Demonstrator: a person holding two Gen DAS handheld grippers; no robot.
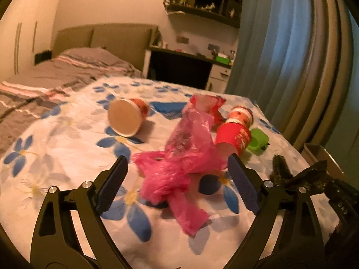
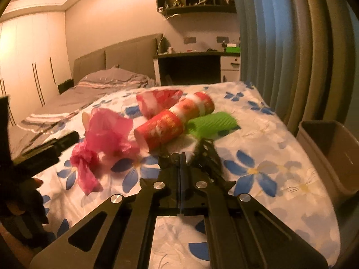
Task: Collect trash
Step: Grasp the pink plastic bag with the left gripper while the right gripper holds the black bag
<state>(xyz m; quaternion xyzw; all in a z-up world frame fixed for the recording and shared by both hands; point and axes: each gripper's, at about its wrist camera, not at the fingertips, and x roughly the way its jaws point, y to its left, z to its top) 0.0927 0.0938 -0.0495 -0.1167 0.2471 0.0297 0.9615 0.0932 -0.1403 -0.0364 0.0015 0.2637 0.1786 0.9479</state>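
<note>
Trash lies on a table with a floral cloth [image 1: 56, 143]. A crumpled pink plastic bag [image 1: 179, 170] lies between the open fingers of my left gripper [image 1: 177, 168]; contact cannot be told. Behind it lie two nested red paper cups [image 1: 235, 134], a lone red cup [image 1: 128, 118] on its side, a red wrapper [image 1: 208, 105] and a green corrugated piece [image 1: 258, 141]. My right gripper [image 2: 182, 157] is shut on a black plastic bag [image 2: 208, 157], near the red cups [image 2: 175, 121] and the pink bag [image 2: 105, 134].
A grey bin [image 2: 332, 152] stands at the table's right edge, by the curtain [image 2: 291, 44]. A bed [image 1: 56, 74] lies to the left and a desk [image 1: 186, 67] stands behind the table.
</note>
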